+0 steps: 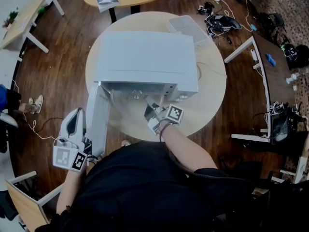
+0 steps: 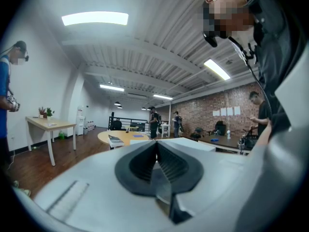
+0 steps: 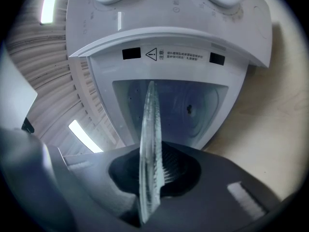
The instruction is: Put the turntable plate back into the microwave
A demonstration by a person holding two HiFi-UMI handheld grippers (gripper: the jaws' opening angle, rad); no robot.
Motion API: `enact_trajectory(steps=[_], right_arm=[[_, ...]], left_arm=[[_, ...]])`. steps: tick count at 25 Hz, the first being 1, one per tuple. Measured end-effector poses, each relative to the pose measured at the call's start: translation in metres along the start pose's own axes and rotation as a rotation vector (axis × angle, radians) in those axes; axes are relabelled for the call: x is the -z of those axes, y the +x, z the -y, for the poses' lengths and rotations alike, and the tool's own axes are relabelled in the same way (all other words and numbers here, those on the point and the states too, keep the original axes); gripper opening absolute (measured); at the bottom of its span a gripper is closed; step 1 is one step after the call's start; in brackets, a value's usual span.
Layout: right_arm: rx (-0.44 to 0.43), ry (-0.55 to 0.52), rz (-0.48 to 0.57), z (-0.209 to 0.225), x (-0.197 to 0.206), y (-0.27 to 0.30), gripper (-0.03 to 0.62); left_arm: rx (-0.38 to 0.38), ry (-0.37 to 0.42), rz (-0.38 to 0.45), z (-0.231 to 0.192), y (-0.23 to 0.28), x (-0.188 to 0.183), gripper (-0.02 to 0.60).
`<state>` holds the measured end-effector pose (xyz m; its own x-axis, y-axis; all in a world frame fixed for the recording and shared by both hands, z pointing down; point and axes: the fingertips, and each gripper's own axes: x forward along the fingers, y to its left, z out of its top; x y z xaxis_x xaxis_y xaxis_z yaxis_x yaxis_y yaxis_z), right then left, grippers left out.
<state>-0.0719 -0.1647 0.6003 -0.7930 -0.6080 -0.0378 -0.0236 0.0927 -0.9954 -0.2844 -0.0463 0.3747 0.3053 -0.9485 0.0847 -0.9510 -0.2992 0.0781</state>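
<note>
The right gripper (image 3: 154,174) pinches the glass plate (image 3: 150,120) by its thin rim and the left gripper (image 2: 157,164) is clenched empty, so a tilt could knock the plate against the microwave (image 3: 169,40) opening.

Clear glass turntable plate (image 3: 148,144), matt white microwave (image 1: 145,57), wooden table (image 1: 212,100).

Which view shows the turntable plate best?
The right gripper view: the plate stands edge-on, clamped in the right gripper, before the microwave. The head view barely shows it; the left gripper view, not at all.
</note>
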Motion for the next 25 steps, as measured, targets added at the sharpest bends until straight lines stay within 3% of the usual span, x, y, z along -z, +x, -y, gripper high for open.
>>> enact_trajectory(steps=[25], right_arm=[[0.029, 0.020, 0.052, 0.018, -0.021, 0.024, 0.025]], left_arm=[[-0.004, -0.001, -0.036, -0.010, 0.009, 0.004, 0.000]])
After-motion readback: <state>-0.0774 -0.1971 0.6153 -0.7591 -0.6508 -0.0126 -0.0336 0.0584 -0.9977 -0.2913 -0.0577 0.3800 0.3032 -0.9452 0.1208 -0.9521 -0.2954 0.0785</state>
